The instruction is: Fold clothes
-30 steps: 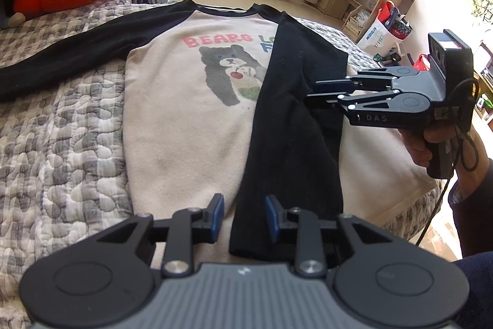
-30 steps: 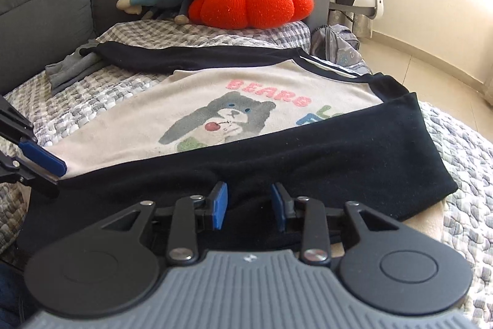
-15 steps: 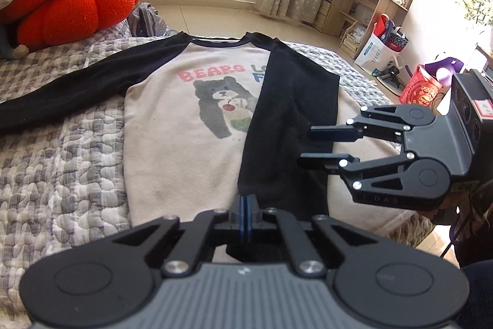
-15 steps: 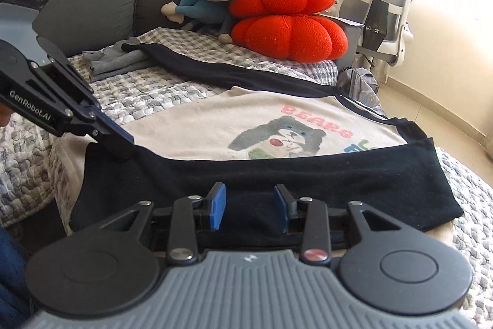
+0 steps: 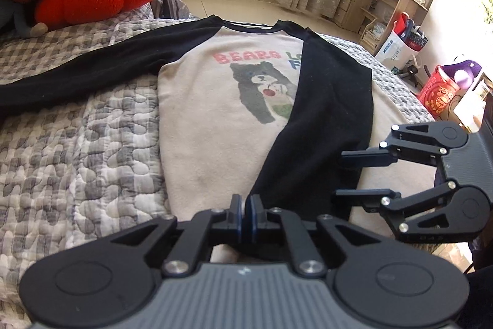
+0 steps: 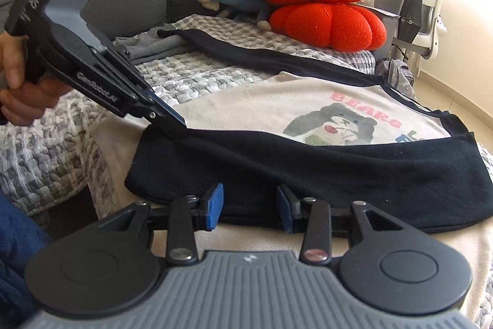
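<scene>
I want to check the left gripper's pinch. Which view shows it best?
The right wrist view: the left gripper shows side-on, shut on the black sleeve. The left wrist view shows only its closed fingers over the sleeve's end.

Cream raglan shirt (image 5: 215, 119) with black sleeves and a bear print under pink "BEARS" lettering. Spread flat, front up, on a grey quilted bed (image 5: 77, 144). 1 sleeve folded down across the body, the other stretched out sideways.
</scene>
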A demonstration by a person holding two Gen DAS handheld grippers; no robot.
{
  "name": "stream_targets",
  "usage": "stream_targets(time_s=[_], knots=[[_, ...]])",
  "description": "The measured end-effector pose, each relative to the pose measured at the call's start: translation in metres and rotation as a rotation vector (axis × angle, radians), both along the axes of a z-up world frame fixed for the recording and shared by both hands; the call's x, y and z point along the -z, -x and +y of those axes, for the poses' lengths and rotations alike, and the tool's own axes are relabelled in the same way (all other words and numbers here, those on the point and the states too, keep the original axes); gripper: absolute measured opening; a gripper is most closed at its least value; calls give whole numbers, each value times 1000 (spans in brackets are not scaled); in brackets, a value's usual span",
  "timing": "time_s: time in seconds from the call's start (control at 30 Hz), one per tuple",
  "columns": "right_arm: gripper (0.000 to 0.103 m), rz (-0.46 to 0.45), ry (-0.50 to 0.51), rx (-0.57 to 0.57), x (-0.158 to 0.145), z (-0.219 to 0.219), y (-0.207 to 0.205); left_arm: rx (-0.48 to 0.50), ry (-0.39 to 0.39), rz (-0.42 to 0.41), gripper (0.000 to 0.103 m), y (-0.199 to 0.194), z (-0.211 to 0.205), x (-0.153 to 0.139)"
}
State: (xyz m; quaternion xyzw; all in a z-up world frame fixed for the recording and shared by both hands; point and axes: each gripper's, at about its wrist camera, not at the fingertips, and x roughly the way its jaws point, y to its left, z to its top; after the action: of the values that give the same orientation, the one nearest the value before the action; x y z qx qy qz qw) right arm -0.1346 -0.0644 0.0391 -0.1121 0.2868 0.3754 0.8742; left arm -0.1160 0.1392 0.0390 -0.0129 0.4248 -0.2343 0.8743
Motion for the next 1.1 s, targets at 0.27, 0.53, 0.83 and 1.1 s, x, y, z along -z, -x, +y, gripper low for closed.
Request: stream_targets(time_s=[0.27, 0.53, 0.83, 1.1], knots=[[45, 47, 11, -68, -1, 7, 6, -12, 19, 4, 17, 4, 10, 3], [46, 50, -29, 75, -5, -25, 9, -55, 20, -20, 26, 9, 16, -3], [46, 109, -173, 662, -10, -163, 82, -177, 77, 34, 26, 44, 66, -4], [22, 240, -338, 699, 4, -197, 110, -137, 76, 34, 25, 49, 48, 14]])
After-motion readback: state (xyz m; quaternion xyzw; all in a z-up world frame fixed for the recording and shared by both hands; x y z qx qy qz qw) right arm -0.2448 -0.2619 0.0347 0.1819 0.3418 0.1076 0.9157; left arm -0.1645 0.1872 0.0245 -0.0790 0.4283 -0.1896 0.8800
